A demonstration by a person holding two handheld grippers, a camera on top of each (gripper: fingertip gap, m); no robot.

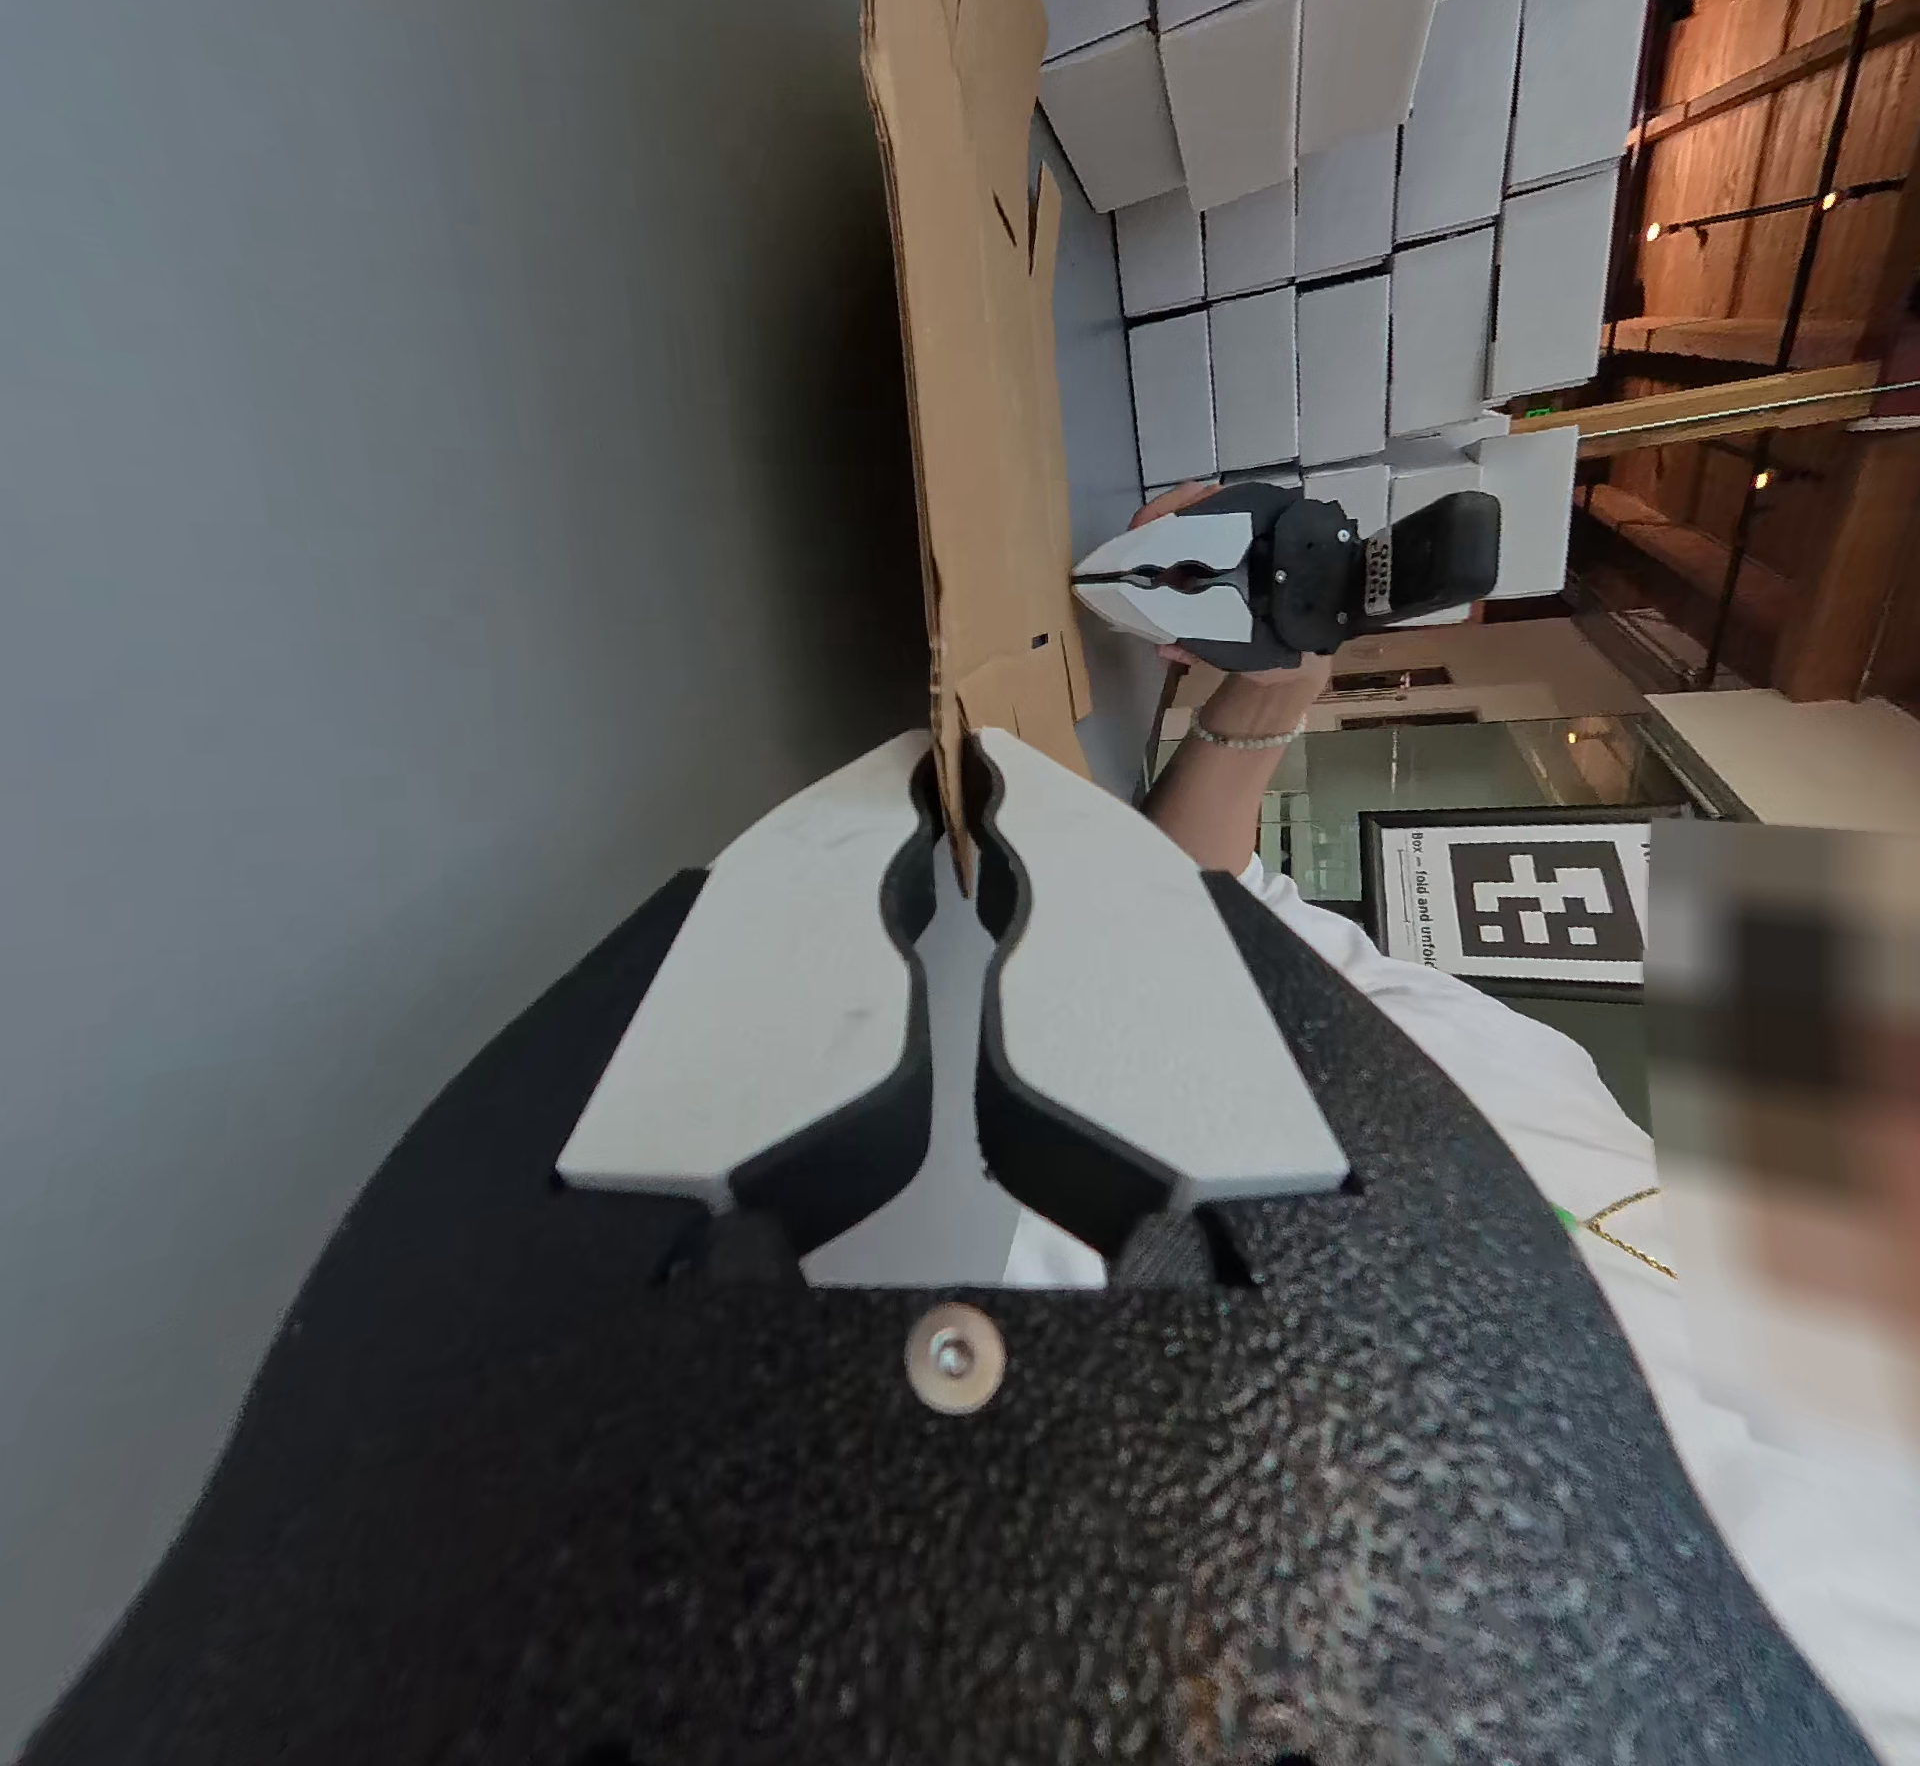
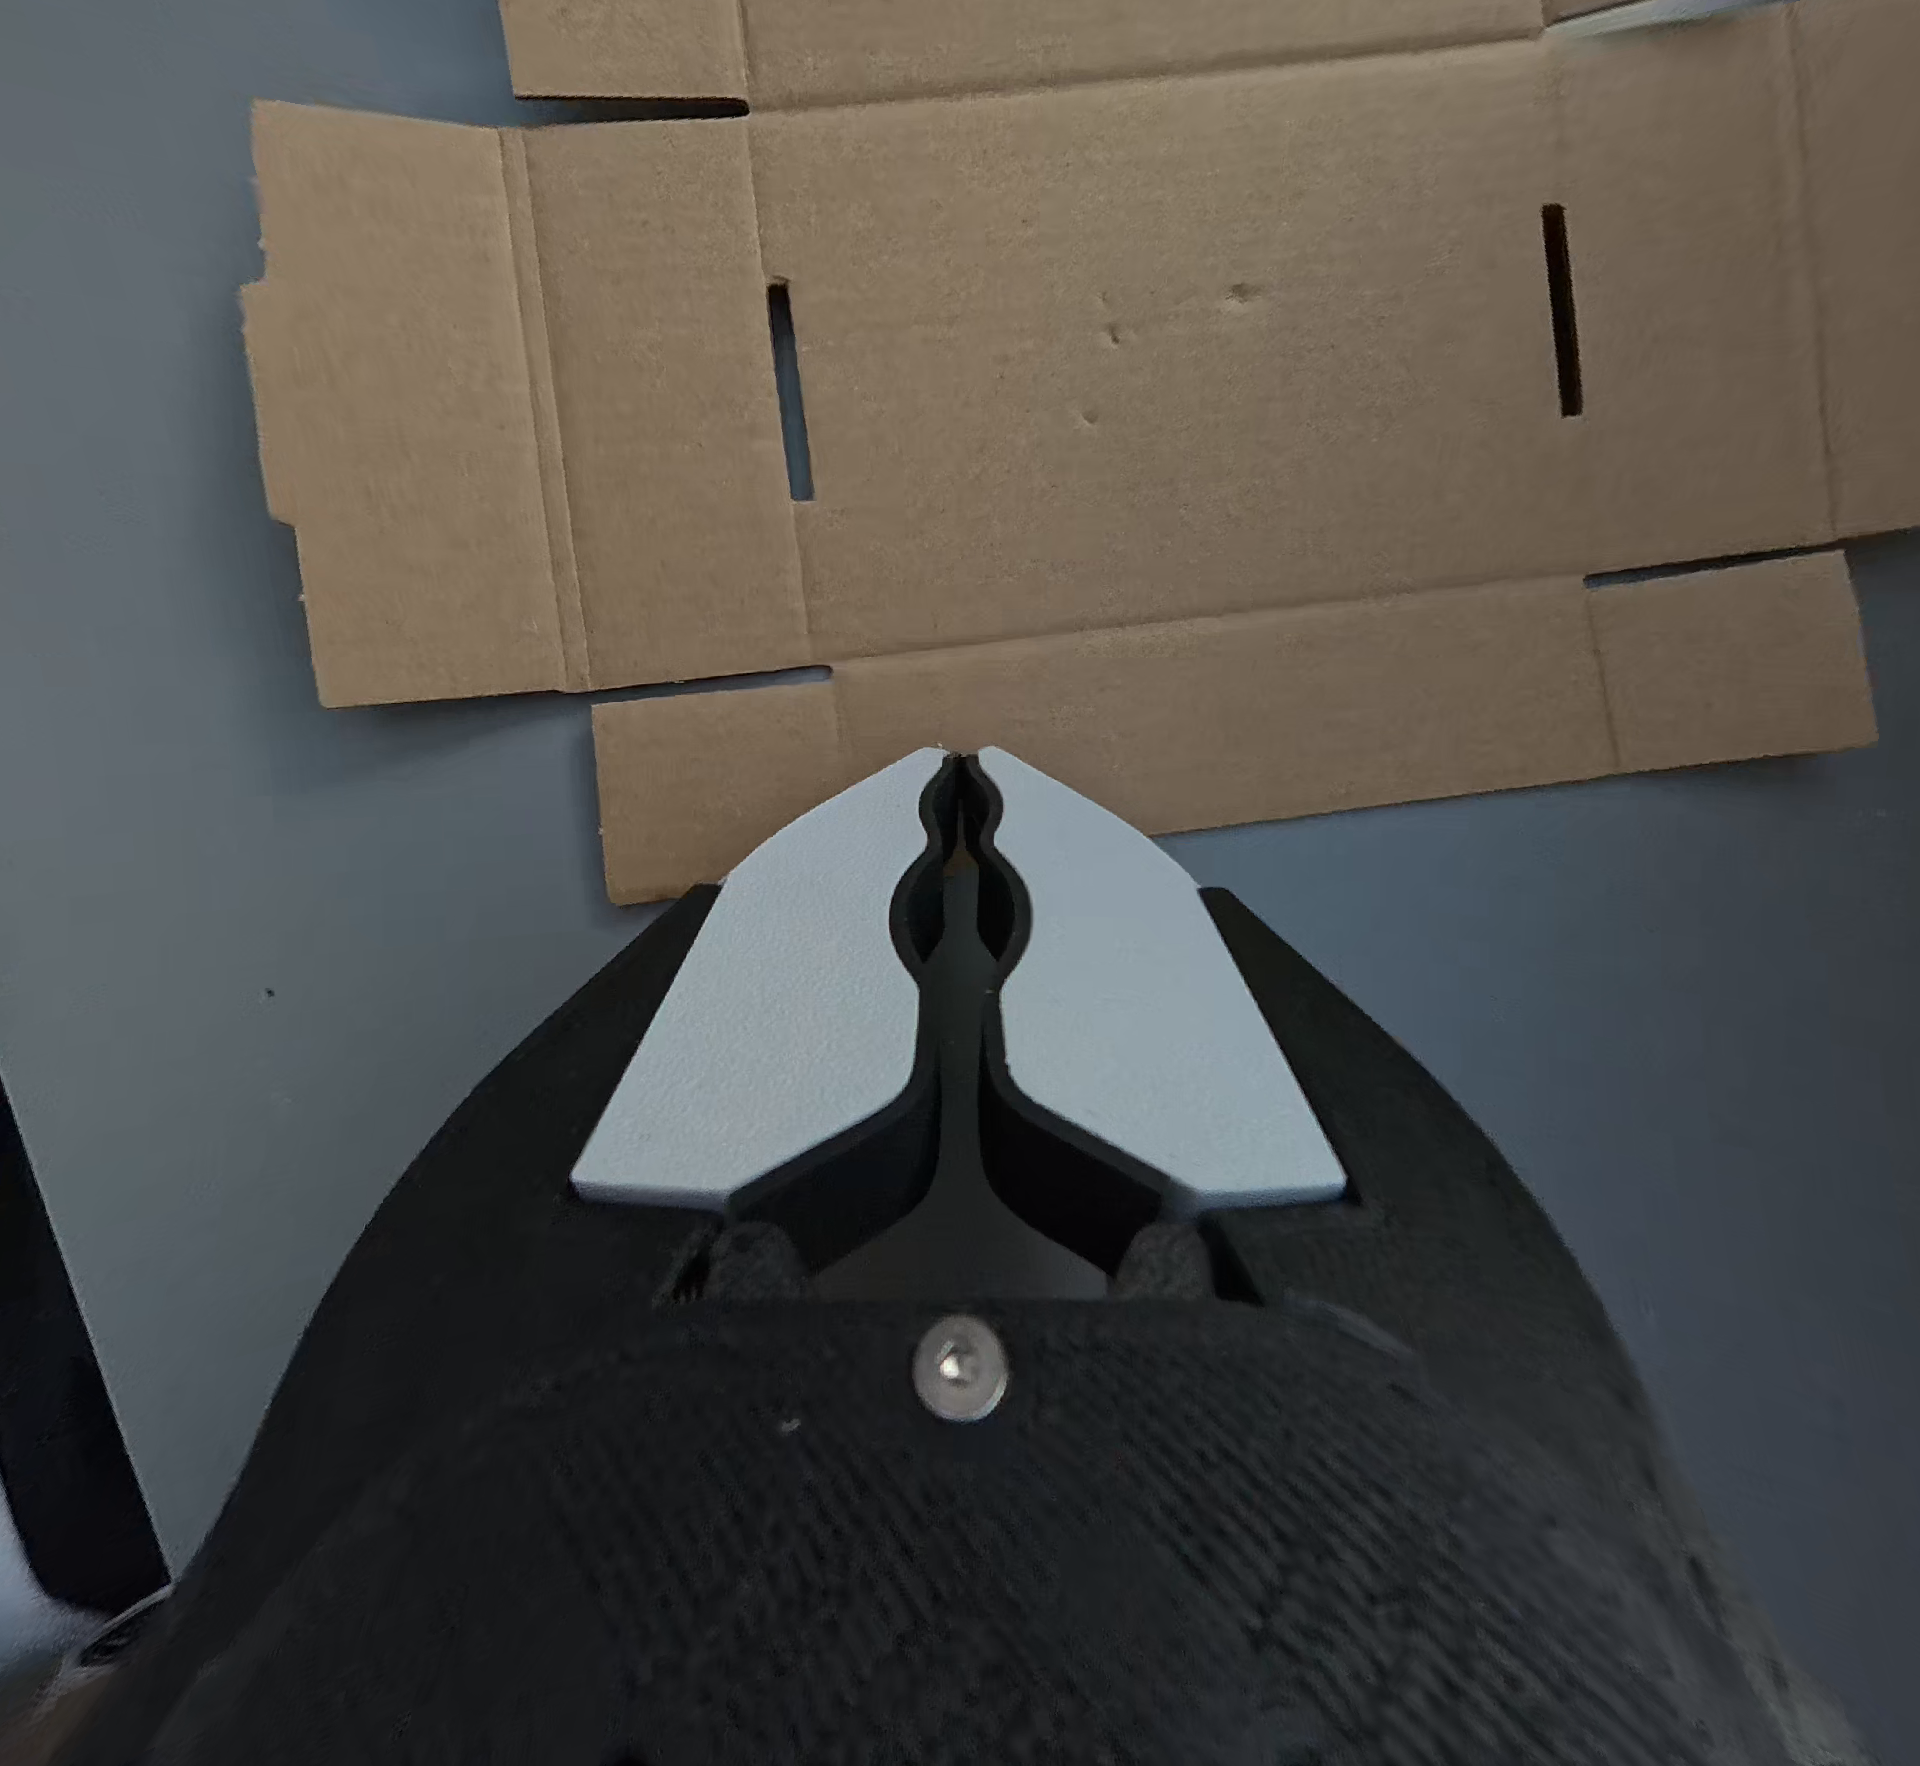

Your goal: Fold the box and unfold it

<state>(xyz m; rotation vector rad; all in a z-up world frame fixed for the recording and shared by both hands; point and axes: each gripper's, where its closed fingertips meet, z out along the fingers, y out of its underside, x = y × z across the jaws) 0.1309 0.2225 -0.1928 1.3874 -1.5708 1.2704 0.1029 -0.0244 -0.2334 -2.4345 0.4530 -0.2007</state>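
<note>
The box is a flat, unfolded brown cardboard blank [image 2: 1143,345] lying on a grey-blue table [image 2: 208,885], with two slots cut in its middle panel. In the left wrist view I see it edge-on [image 1: 977,366]. My left gripper [image 1: 954,760] is shut on the blank's edge, and the cardboard sits between its fingertips. My right gripper [image 2: 961,760] is shut with nothing between its tips, which rest at the near long flap. It also shows in the left wrist view [image 1: 1081,578], with its tips against the cardboard surface.
A wall of stacked white boxes [image 1: 1351,210] stands behind the table. A framed sign with a black-and-white marker [image 1: 1507,906] is nearby. A person's hand with a bead bracelet [image 1: 1247,729] holds the right gripper. A dark object [image 2: 52,1404] lies at the table's near left.
</note>
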